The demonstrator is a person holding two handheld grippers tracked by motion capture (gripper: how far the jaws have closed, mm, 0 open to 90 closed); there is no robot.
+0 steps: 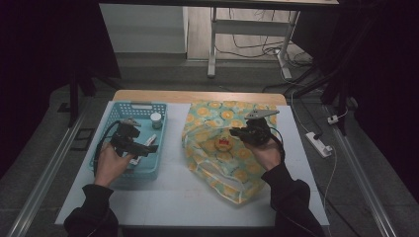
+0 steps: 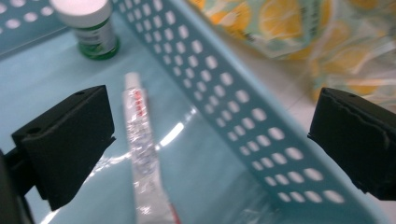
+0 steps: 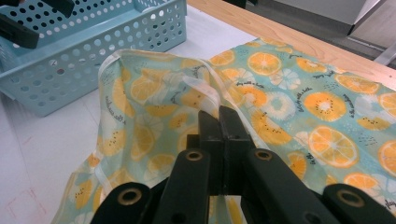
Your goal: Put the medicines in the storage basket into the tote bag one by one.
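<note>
From above, one blue basket [image 1: 111,170] sits at the table's left edge and one soft fruit-print bag [image 1: 217,148] lies mid-table.

The left gripper [image 2: 210,140], jaws apart, hangs over one thin tube [image 2: 140,149]; one small bottle [image 2: 91,28] stands near. The tube looks light and slippery; grab its middle.

The right gripper [image 3: 219,126] is pinched on the bag's floppy rim.

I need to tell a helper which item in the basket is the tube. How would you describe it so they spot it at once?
Find the light blue perforated basket on the table's left side, beside the citrus-print bag. On its floor lies a slim, clear tube with red lettering, between the left gripper's open fingers. Its neighbour, a small green bottle with a white cap, stands upright instead.
</note>
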